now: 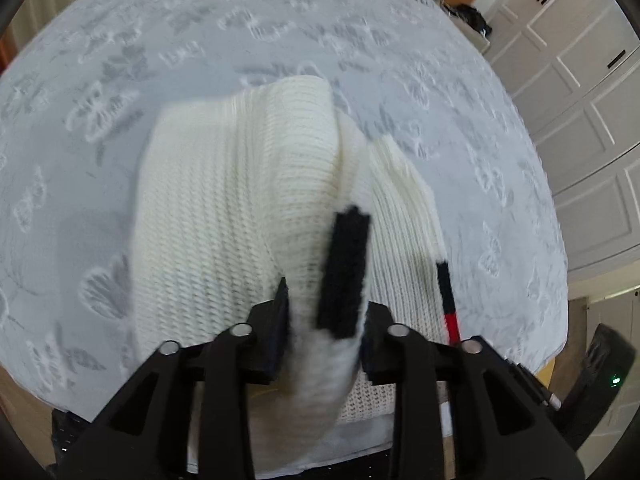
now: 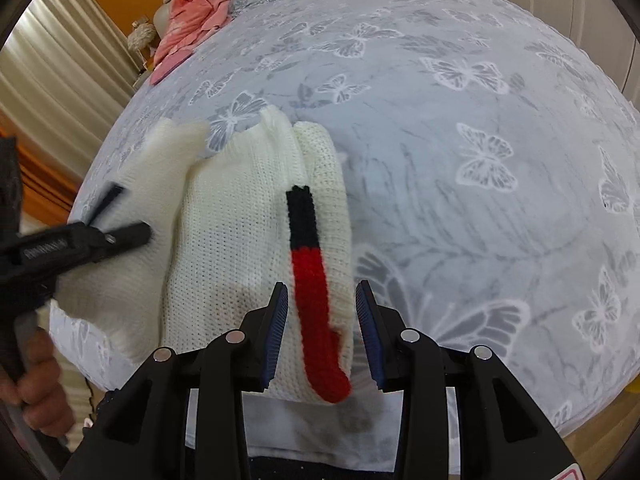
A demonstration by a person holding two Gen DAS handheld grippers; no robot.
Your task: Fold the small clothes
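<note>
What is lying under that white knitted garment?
The white knitted garment lies on a grey bedspread printed with butterflies, which shows all around it. Whatever sits directly beneath the knit is covered, as is any layer folded inside it.

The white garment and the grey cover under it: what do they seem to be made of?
The white garment looks like knitted yarn, perhaps wool or acrylic: rows of loops show, and its surface is matte. The grey cover looks like thin woven fabric with a printed butterfly pattern, smooth and matte; the fibre cannot be told.
</note>
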